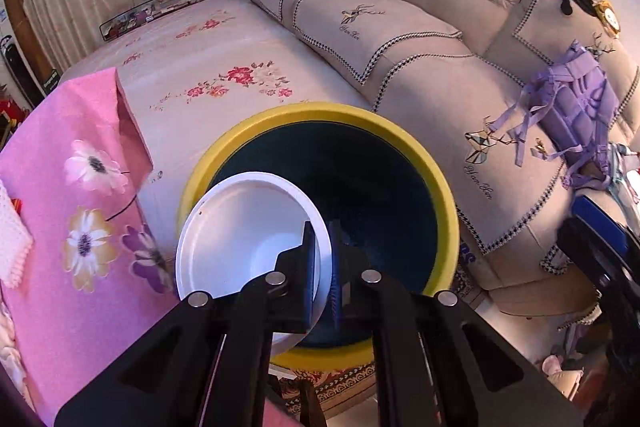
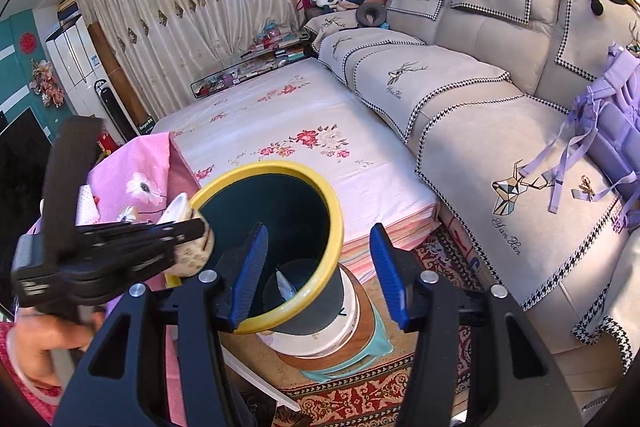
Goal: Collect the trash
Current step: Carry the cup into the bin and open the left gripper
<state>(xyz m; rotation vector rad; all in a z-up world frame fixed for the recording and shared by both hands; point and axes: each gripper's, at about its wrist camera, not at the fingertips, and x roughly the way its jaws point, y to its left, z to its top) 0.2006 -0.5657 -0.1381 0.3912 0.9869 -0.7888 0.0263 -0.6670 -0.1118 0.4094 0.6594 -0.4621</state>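
A dark bin with a yellow rim point(image 1: 436, 183) stands beside the floral-covered table; it also shows in the right wrist view point(image 2: 320, 183). My left gripper point(image 1: 326, 259) is shut on the rim of a white paper bowl point(image 1: 244, 231) and holds it tilted over the bin's near left edge. In the right wrist view the bowl point(image 2: 192, 247) shows its patterned outside, pinched by the left gripper point(image 2: 200, 227) at the bin's rim. My right gripper point(image 2: 318, 271) is open and empty, just above the bin's near side. A piece of trash point(image 2: 286, 287) lies inside the bin.
A beige sofa point(image 2: 500, 99) runs along the right, with a purple cloth point(image 2: 608, 123) on it. A pink flowered cloth point(image 1: 80, 211) covers the table's left part. A patterned rug point(image 2: 352, 399) and round stands lie under the bin.
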